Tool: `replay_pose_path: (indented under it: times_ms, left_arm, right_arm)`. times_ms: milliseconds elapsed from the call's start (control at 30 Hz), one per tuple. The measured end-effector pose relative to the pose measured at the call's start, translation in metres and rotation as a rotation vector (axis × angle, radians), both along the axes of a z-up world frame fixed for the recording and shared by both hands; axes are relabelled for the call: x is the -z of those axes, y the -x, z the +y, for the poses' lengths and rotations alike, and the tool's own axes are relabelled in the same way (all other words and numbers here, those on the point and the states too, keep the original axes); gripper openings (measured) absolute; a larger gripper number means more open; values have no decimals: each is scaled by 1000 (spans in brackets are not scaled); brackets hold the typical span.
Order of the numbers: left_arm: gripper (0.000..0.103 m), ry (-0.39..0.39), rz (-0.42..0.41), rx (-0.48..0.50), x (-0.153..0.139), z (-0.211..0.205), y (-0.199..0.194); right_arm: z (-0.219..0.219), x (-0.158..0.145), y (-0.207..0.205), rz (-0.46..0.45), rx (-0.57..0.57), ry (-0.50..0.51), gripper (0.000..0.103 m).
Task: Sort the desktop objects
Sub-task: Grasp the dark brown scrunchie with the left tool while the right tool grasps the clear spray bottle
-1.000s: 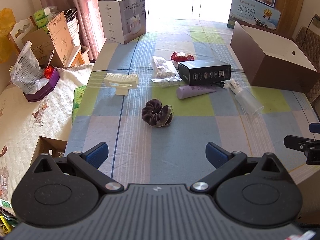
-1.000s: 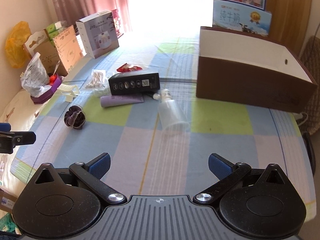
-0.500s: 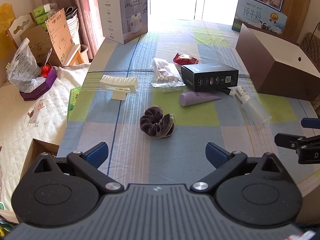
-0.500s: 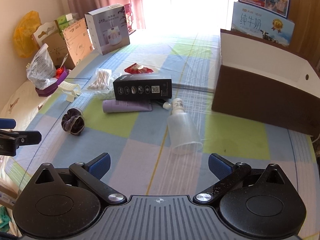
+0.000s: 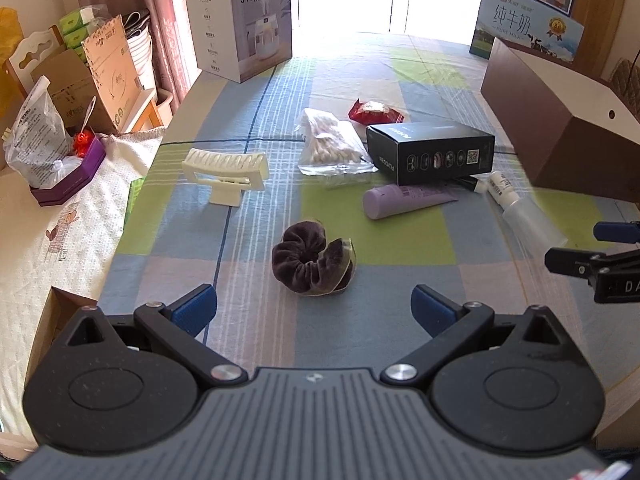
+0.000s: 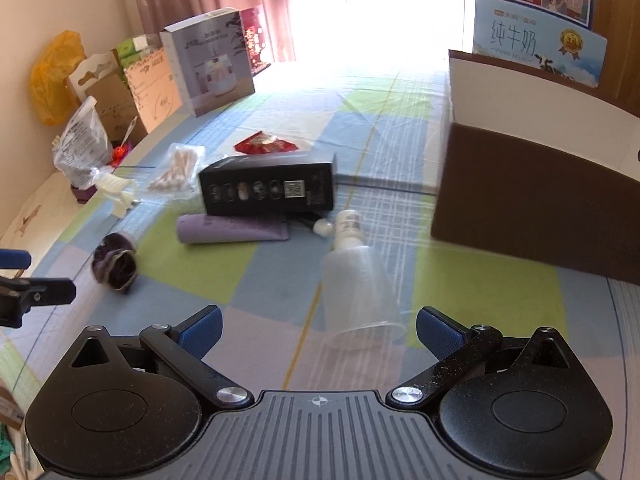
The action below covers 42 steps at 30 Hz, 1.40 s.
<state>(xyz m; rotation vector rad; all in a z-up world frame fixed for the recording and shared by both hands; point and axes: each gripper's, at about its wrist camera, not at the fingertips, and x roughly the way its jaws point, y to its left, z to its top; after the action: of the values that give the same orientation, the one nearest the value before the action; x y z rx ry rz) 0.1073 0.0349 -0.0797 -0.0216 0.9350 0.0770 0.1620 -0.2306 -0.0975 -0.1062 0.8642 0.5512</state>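
On the checked tablecloth lie a dark velvet scrunchie, a white comb-like clip, a bag of cotton swabs, a black box, a lilac tube, a red packet and a clear spray bottle. My left gripper is open, just short of the scrunchie. Wide open, my right gripper hovers with the clear bottle's base between its fingers.
A brown open box stands at the right. A white humidifier carton stands at the far left of the table. Beyond the left table edge a bed holds bags and cardboard. A blue milk carton stands behind the brown box.
Both grippers have moved forward over the table: the scrunchie is closer to the left one, the clear bottle has come between the right one's fingers. Both stay open.
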Motion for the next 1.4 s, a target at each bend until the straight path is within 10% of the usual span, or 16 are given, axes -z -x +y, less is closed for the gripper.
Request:
replay_pose_path:
  times_ms: [833, 1400]
  left_arm:
    - [86, -19, 22, 105, 40, 4, -61]
    - [26, 18, 65, 117, 49, 3, -63]
  right_arm:
    - [13, 40, -47, 17, -73, 77, 72]
    - [3, 41, -46, 52, -93, 76, 50]
